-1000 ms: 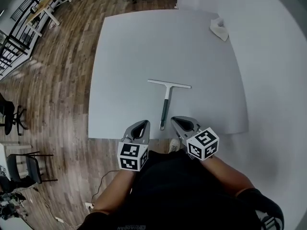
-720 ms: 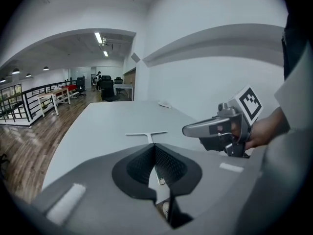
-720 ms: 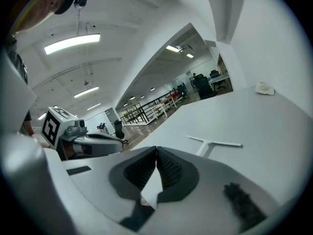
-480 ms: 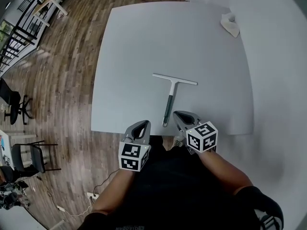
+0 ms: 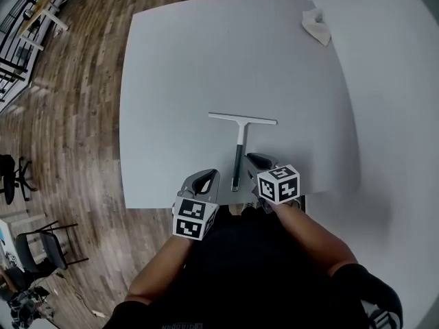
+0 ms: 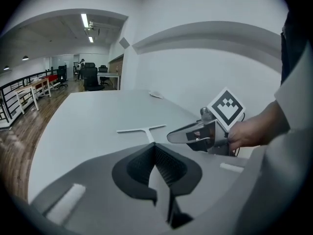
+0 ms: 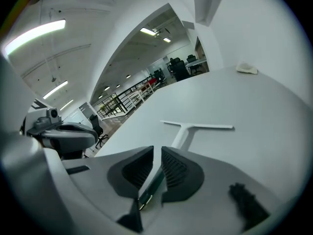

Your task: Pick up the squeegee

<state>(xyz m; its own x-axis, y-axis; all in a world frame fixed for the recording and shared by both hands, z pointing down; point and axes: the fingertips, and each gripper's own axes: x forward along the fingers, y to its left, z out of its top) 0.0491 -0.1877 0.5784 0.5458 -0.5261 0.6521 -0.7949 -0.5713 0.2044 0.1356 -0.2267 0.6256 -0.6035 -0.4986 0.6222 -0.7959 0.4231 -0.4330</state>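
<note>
The squeegee (image 5: 238, 149) lies flat on the grey table (image 5: 178, 74), its white blade (image 5: 243, 119) across the far end and its dark green handle pointing at me. My right gripper (image 5: 257, 160) sits low over the handle's near end, just to its right. Its jaws have just been opening and stand a narrow slit apart (image 7: 157, 148). The green handle (image 7: 151, 185) shows through that slit, with no pad pressing on it. My left gripper (image 5: 208, 177) is shut and empty, left of the handle's tip, and its pads meet in the left gripper view (image 6: 154, 145).
A crumpled white cloth (image 5: 315, 27) lies at the table's far right corner. The table's near edge (image 5: 206, 199) runs just under both grippers. Wooden floor (image 5: 62, 115) and office chairs (image 5: 41, 245) are to the left, and a white wall is on the right.
Both grippers have come down and forward to the table's near edge. The right one has moved further and is now next to the handle's end.
</note>
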